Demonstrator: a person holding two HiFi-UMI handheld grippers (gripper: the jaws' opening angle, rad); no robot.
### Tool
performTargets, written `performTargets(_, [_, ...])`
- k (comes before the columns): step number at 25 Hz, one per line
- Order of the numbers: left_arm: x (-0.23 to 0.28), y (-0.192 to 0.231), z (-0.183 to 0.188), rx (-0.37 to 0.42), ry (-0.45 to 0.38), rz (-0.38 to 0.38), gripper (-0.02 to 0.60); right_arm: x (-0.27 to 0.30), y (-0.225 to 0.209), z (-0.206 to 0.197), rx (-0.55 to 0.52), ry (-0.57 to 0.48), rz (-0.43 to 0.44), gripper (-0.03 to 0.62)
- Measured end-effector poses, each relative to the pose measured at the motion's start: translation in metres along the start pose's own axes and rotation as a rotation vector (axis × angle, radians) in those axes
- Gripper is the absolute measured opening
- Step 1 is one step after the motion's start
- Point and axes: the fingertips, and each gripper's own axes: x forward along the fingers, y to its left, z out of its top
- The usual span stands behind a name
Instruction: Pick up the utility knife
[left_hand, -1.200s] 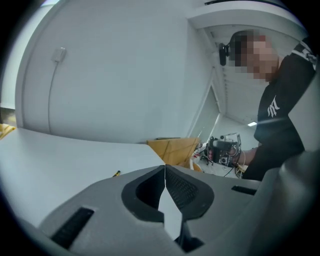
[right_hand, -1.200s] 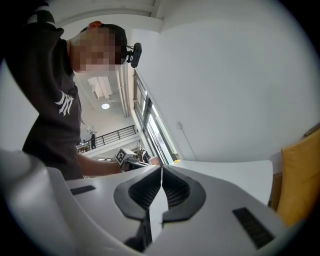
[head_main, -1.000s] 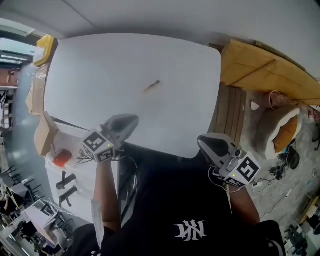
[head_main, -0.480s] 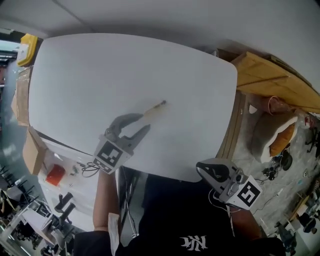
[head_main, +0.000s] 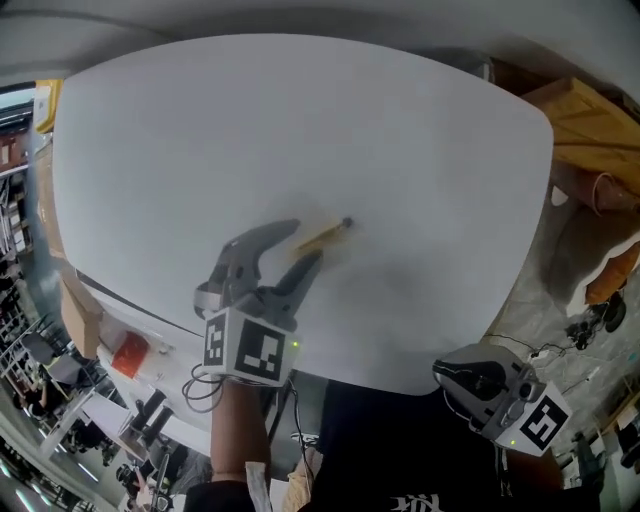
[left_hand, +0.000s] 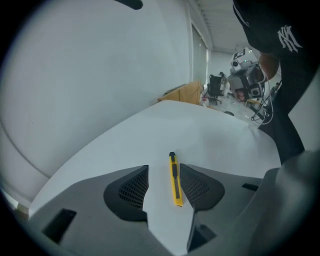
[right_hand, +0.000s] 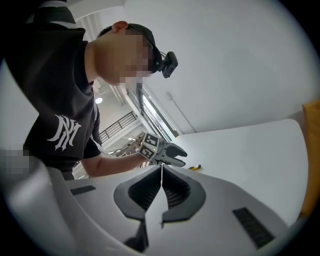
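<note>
- Since a second ago: left gripper (head_main: 307, 241) has come down from the near table edge onto the utility knife (left_hand: 175, 185); its jaws, then together, are opening wide.
- Knife, location: flat on the white table (head_main: 300, 120), between the left jaws, lengthwise along them, nearer one pad; neither pad presses on it; black tip pokes past the fingertips.
- Right gripper (head_main: 450, 372): jaws clenched on nothing, off the near table edge, well apart from the knife.
- Step in hand: approach done, straddle set; grasp not yet made.
- Next move, judged: settle the left jaws to the tabletop, close across the narrow yellow body, then lift.
- Views: left gripper view alone shows the knife's place between the pads; head view blurs it; right gripper view shows the left gripper side-on, knife end just beyond its tips.
</note>
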Motion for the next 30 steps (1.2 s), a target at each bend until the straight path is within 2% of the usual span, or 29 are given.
performTargets(5, [0.022,-0.010,-0.002,0.006,0.057,-0.052,0.181,-0.008,-0.024,0.001,0.005,-0.024,-0.015,0.005])
performTargets(14, [0.035,-0.015,-0.018,0.005,0.133,-0.091,0.169,-0.012,-0.030,-0.006,0.034,-0.021,-0.028,0.005])
performTargets(18, [0.036,-0.015,-0.022,-0.025,0.132,-0.100,0.135,-0.014,-0.031,-0.006,0.028,-0.025,-0.030,0.005])
performTargets(22, [0.035,-0.015,-0.024,-0.059,0.120,-0.112,0.127,-0.015,-0.031,-0.006,0.025,-0.025,-0.035,0.005])
performTargets(30, [0.037,-0.018,-0.024,-0.069,0.104,-0.114,0.063,-0.016,-0.031,-0.010,0.017,-0.023,-0.045,0.005])
